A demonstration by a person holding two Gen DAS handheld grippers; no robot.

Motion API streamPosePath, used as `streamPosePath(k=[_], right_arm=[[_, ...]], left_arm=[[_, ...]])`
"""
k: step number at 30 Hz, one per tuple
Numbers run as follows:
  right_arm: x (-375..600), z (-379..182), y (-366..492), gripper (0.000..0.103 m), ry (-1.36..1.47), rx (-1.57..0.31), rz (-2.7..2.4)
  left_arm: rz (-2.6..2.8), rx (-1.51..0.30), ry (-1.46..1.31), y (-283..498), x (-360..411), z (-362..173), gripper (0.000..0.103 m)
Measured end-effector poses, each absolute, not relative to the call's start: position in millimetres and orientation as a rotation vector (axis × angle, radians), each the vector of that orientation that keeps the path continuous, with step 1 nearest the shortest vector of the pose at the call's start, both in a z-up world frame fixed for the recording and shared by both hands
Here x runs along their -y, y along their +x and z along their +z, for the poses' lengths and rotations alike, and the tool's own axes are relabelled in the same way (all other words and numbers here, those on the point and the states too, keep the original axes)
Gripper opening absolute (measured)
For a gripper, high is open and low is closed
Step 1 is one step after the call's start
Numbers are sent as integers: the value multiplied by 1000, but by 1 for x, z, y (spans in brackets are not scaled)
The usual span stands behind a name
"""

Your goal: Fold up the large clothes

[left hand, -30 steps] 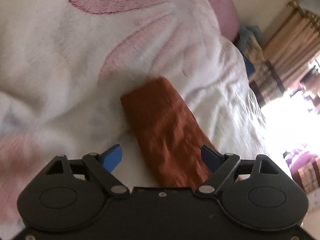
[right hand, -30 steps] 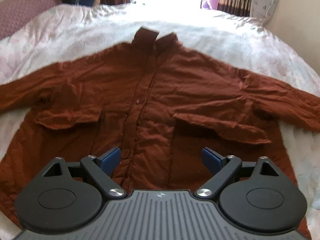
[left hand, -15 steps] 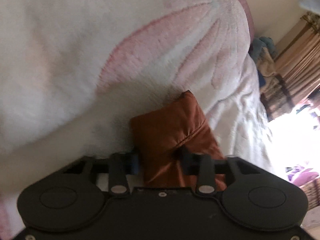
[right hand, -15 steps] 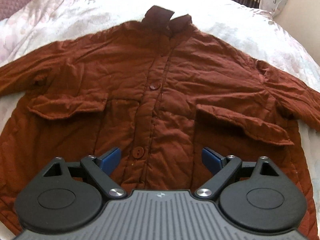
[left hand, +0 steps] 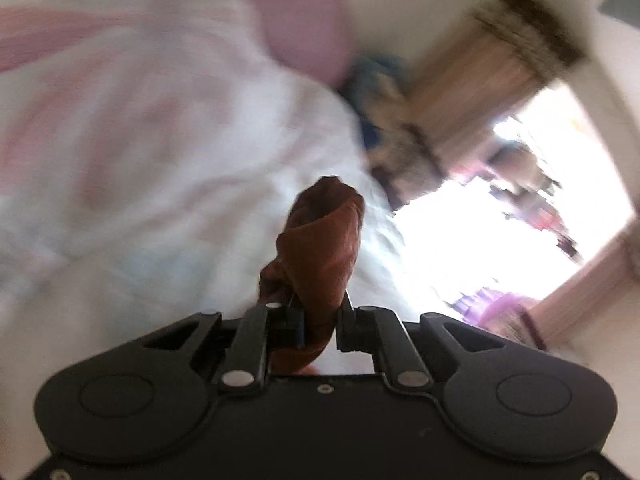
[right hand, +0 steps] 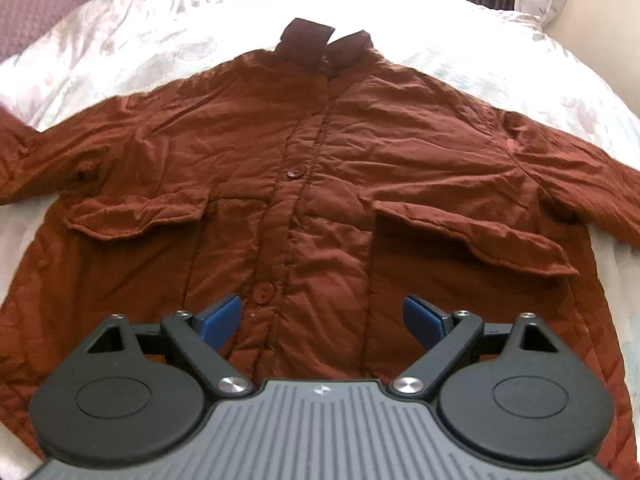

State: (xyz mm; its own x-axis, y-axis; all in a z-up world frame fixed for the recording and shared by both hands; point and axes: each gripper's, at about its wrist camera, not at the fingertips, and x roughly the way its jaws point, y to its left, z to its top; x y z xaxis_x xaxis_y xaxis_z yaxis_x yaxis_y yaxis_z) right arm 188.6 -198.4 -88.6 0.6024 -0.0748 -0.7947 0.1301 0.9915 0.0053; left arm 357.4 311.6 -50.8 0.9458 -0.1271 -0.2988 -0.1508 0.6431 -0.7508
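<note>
Where white floral bedding (right hand: 120, 40) meets curtains (left hand: 472, 92), left hand-held gripper (left hand: 320, 330) pinching jacket (right hand: 320, 184) sleeve, right hand-held gripper (right hand: 322, 318) agape, empty

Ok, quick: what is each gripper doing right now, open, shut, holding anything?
Left gripper: shut on the rust-brown quilted jacket's sleeve end.
Right gripper: open, empty, above the jacket's front.

Daylight from the window (left hand: 500, 216) blows out white, the left view motion-blurred, both fisheye-bent at edges.
</note>
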Motion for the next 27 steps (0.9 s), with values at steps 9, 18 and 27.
streamPosePath(k=[9,18,27], right_arm=[[251,-75,142,103,157,-852,-156],[296,-75,112,103,149,-887,-222],[317,-71,163,82,507,-739,-8]], left_arm=[[-429,-461,-770,378,-73,-9,11],[-540,-839,-540,367,117,-103,44],[-578,-654,-475,338,23,-27,56]])
